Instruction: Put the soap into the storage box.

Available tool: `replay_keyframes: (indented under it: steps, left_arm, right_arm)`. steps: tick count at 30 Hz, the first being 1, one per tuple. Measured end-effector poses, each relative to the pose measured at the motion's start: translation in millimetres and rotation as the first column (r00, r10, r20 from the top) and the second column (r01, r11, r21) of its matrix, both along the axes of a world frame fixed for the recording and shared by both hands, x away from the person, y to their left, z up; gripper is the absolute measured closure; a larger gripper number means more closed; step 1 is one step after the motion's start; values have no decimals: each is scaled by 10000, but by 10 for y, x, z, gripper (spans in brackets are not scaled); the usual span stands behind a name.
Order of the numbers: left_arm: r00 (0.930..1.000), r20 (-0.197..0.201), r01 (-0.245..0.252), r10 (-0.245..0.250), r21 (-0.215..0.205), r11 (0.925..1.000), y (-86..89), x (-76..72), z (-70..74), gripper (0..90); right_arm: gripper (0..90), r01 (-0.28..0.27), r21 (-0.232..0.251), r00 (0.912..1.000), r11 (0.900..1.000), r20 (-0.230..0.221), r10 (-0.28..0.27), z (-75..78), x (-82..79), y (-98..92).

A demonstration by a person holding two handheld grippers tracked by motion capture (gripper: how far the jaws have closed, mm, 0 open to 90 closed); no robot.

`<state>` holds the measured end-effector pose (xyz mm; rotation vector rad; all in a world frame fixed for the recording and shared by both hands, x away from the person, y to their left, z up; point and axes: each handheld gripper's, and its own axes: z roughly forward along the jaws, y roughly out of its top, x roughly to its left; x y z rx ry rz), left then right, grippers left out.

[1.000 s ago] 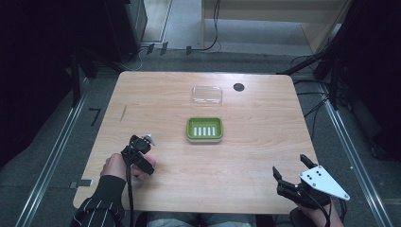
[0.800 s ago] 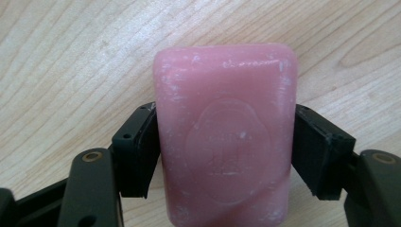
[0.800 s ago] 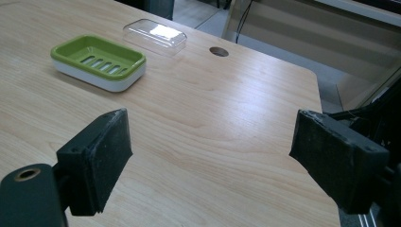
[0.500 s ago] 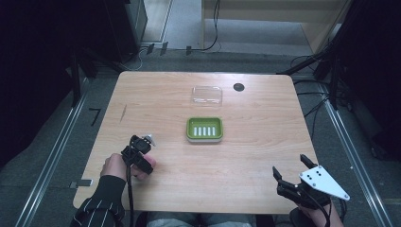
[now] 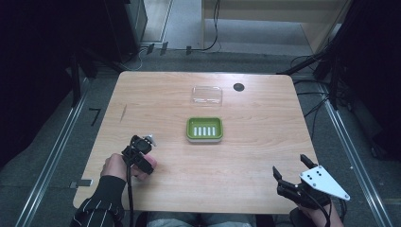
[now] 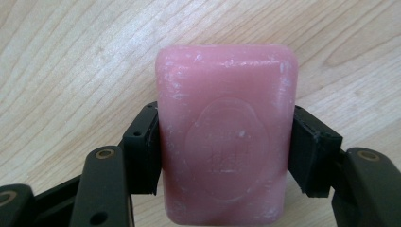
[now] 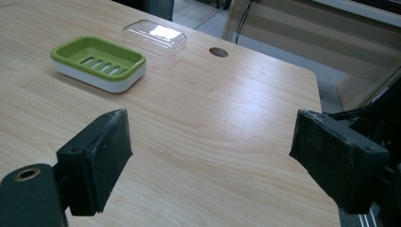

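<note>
Left tongs (image 6: 224,146) pinched a pink soap bar (image 6: 226,132).
Their jaws had just closed on it, low over the tabletop (image 5: 246,156); right tongs (image 7: 213,161) stood spread, the green soap dish (image 5: 204,129) well apart.

A lab or recording room is suggested rather than a home. A bare wooden worktop (image 5: 161,94) with a cable hole (image 5: 239,87) near its far edge is set on grey carpet (image 5: 56,156) — metal rails (image 5: 54,156) are laid along the floor beside its left and right edges. Black cables (image 5: 215,28) are trailed across the floor beyond its far edge, and dark equipment stands (image 5: 125,23) are placed around it.
</note>
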<state>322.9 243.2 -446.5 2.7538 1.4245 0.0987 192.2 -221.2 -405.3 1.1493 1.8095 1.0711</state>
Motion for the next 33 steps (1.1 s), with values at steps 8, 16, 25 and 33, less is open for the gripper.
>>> replay_keyframes:
  steps: [8, 16, 25, 33]
  left_arm:
    - [9996, -10, 291, -290, 105, 9995, -77, -19, 20, 386]
    - [9979, -86, 640, -640, -5, 9980, -152, 4, 34, 385]
    - [9950, -63, 998, -999, -169, 9949, -210, 50, 89, 386]
    - [9912, -73, 1323, -1325, -235, 9909, -265, 91, 134, 386]
  right_arm:
    - [136, -6, -10, 10000, 10000, 16, 6, 0, 0, -2]
    - [136, -10, -9, 10000, 10000, 15, 10, 0, -1, -2]
    - [136, -10, 17, 10000, 10000, 8, 10, 0, -2, -6]
    - [136, -19, -4, 10000, 10000, 8, 19, 0, 0, -4]
